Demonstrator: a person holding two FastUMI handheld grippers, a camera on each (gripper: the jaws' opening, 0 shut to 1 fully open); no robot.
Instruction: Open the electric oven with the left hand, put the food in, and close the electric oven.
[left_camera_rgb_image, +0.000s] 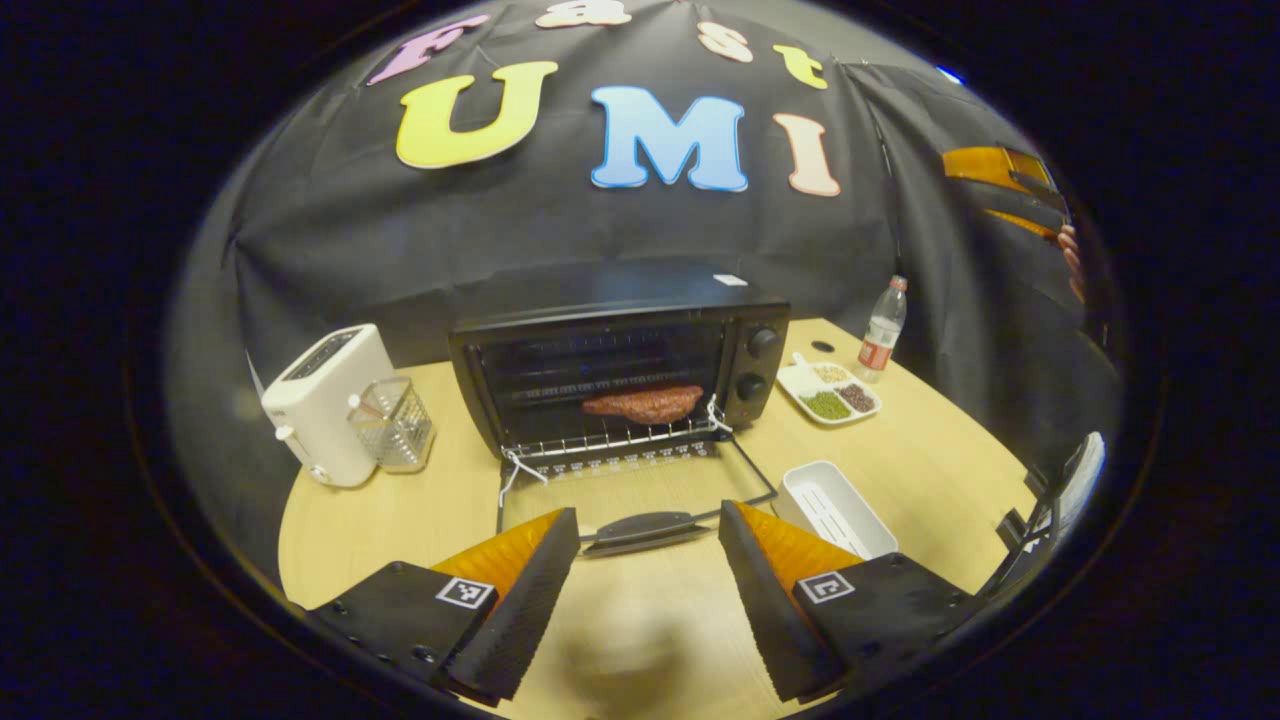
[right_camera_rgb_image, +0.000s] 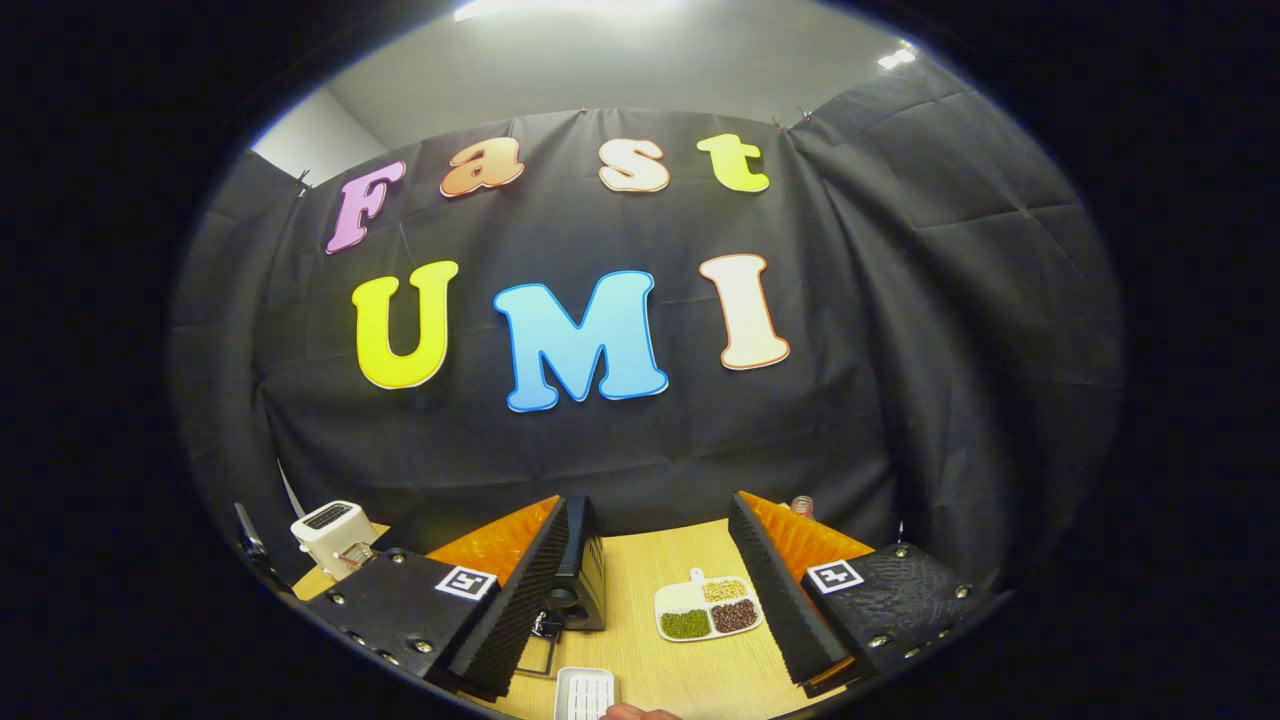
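The electric oven (left_camera_rgb_image: 620, 375) stands at the back of the bench (left_camera_rgb_image: 400, 520) with its door (left_camera_rgb_image: 640, 490) dropped flat toward the camera, and the food (left_camera_rgb_image: 643, 404) — a reddish-brown piece — already lies on the wire rack (left_camera_rgb_image: 610, 440) inside the cavity. What is left, by the look of it, is the closing. The left hand-held gripper (left_camera_rgb_image: 648, 590) hovers with its fingers spread wide and nothing between them, and the door's dark handle (left_camera_rgb_image: 645, 530) lies straight ahead and just beyond the fingertips, centred in the gap. The handle's long axis runs crosswise to the fingers (side to side in the left gripper view), so a lift from beneath, or a pinch over the bar, would likely swing the door up on its hinge. The right hand-held gripper (right_camera_rgb_image: 655, 590) is likewise open and empty, held high and off to the oven's control side, above a divided dish of beans (right_camera_rgb_image: 708, 606) — clearly the farther of the two from the handle.
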